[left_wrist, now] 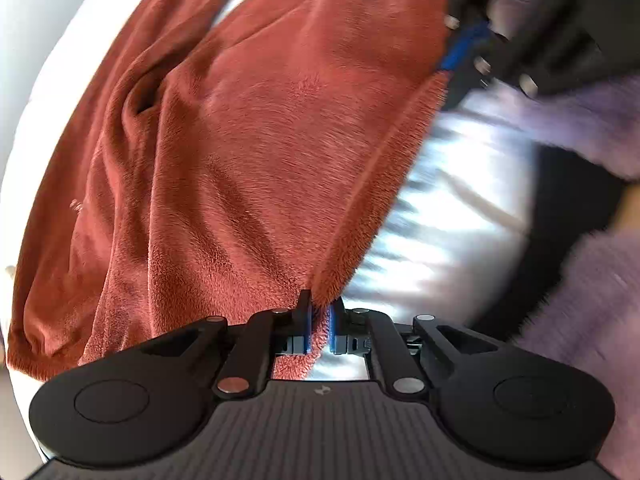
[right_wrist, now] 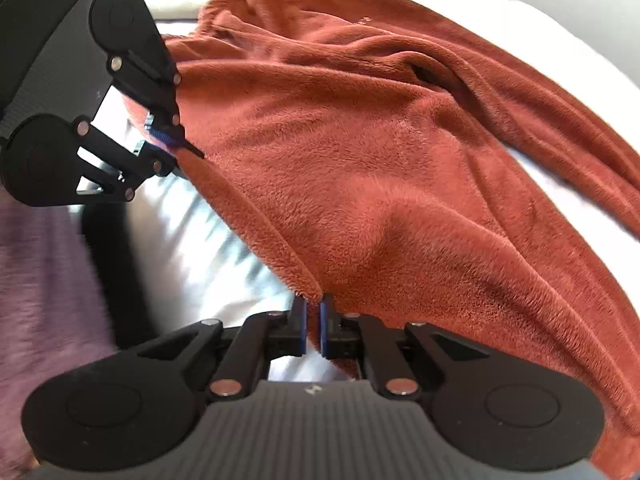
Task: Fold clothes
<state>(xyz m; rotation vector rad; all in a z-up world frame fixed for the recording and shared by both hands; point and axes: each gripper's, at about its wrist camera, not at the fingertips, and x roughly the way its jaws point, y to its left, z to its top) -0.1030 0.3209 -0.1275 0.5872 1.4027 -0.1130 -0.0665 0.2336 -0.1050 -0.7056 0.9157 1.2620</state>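
Hem of a rust-red fleece garment [left_wrist: 248, 152] runs as one straight edge between the two grippers, and that edge is what the coming fold seems to turn on. In the left wrist view the left gripper [left_wrist: 320, 322] is clamped on the near end of this edge, red pile bunched between its blue pads [left_wrist: 308, 328], and the cloth spreads away from it to the left and far side over a white surface [left_wrist: 452, 208]. At the far right end of the same edge the right gripper [left_wrist: 460, 56] shows dark and blurred, blue at its tip touching the cloth. In the right wrist view the roles swap: the left gripper [right_wrist: 168, 136] sits at far left biting the hem, the garment [right_wrist: 360, 152] lies to the right and far side, and the right gripper [right_wrist: 313, 320] at the near middle has its jaws drawn almost together with the hem corner at their tips, which I read as a pinch on the cloth. A long sleeve-like strip trails along the far right. Both hands therefore sit on the near edge, the body of the cloth lying beyond them, so a fold would likely carry this edge over toward the far side. Purple fuzzy sleeves [right_wrist: 44, 280] frame the near left. No bins, baskets or other containers are visible.
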